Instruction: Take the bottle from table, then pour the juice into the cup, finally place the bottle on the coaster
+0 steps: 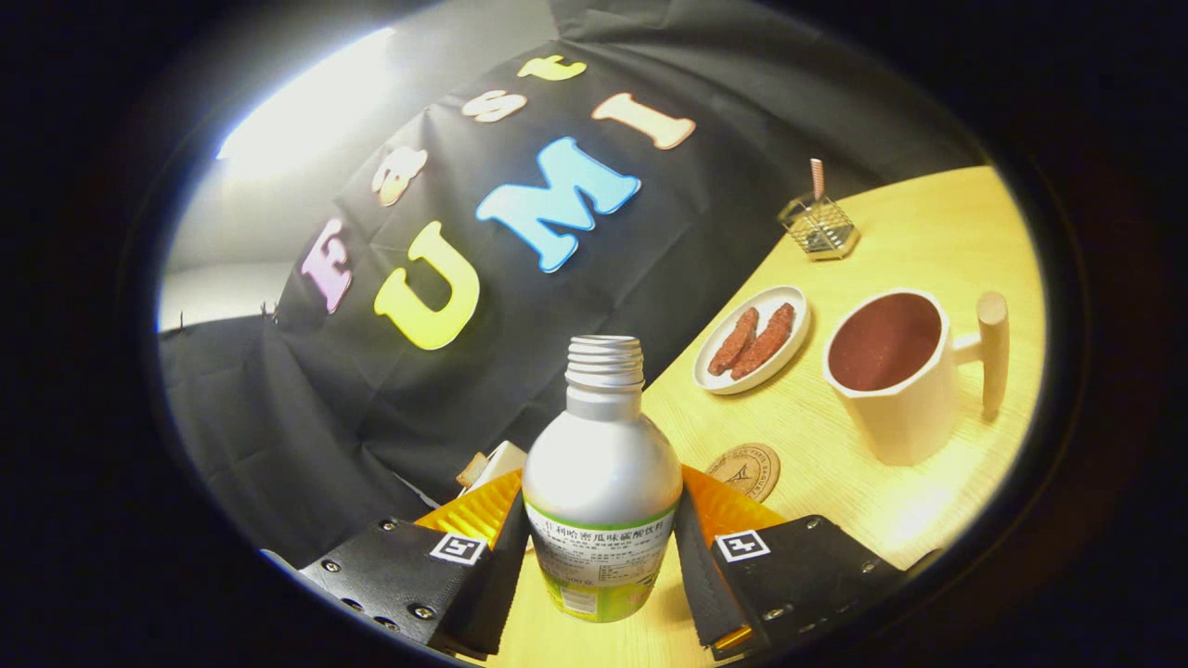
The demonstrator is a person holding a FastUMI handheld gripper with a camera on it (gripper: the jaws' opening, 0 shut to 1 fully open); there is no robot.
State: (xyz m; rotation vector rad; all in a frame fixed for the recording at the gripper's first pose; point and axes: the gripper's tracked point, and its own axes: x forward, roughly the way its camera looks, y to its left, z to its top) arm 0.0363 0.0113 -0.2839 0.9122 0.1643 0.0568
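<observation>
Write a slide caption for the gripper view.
Tongs shut on the uncapped bottle, tilted above the table toward the cup.

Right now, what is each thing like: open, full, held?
Bottle: cap off, upright, held between both fingers.
Gripper: shut on the bottle.
Cup: upright on the table, dark drink inside.
Coaster: bare, beyond the fingers.
Plate: holds two reddish pieces.
Wire holder: one stick inside.

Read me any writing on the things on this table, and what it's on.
Silver metal bottle with green label, gripped between the tool's fingers: printed lines, too small to read.
Round brown coaster beyond the fingers: embossed lettering, too blurred to read.
Square black-and-white tags on the tool: patterns, no words.
</observation>
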